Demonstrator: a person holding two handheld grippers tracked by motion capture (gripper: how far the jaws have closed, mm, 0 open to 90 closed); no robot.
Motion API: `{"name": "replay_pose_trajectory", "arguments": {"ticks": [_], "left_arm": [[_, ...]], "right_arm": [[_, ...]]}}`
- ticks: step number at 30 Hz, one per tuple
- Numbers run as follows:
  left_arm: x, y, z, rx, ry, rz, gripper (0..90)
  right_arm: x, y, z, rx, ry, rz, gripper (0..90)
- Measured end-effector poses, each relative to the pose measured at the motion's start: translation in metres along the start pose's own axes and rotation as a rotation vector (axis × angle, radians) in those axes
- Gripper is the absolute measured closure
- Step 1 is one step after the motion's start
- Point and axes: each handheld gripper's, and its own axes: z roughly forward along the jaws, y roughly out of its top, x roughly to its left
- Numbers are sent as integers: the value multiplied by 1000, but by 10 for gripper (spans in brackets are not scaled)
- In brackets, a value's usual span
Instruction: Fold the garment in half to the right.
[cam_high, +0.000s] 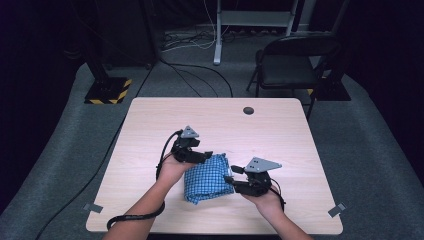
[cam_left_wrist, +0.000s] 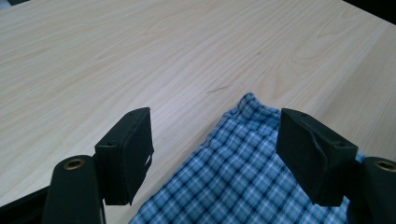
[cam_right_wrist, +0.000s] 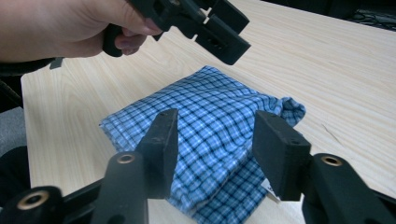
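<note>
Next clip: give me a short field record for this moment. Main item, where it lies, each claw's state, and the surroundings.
item: folded blue checked cloth
place: flat on the wooden table, near the person's edge
left claw: open, above the cloth's far left corner, nothing between the jaws
right claw: open, at the cloth's right edge, not gripping it
contact: no pad presses on the cloth
behind table: black folding chair, cables on grey floor
</note>
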Motion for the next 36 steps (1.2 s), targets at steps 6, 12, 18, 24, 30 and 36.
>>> {"name": "replay_pose_trajectory", "arguments": {"ticks": [6, 12, 18, 24, 30, 36], "left_arm": [[4, -11, -9, 7, -7, 6, 237], [6, -19, -16, -3, -18, -9, 225], [7, -25, -20, -3, -14, -15, 209], [9, -32, -23, 1, -20, -20, 205], [6, -41, -20, 8, -52, -17, 202], [1, -47, -9, 27, -73, -1, 201]], "right_arm": [[-2, 6, 12, 53, 20, -25, 392], [-3, 11, 20, 75, 28, -37, 376], [-2, 15, 26, 75, 36, -48, 350], [-3, 15, 34, 104, 57, -68, 322], [-6, 11, 45, 135, 68, -71, 295], [-5, 8, 61, 177, 86, -90, 282]]}}
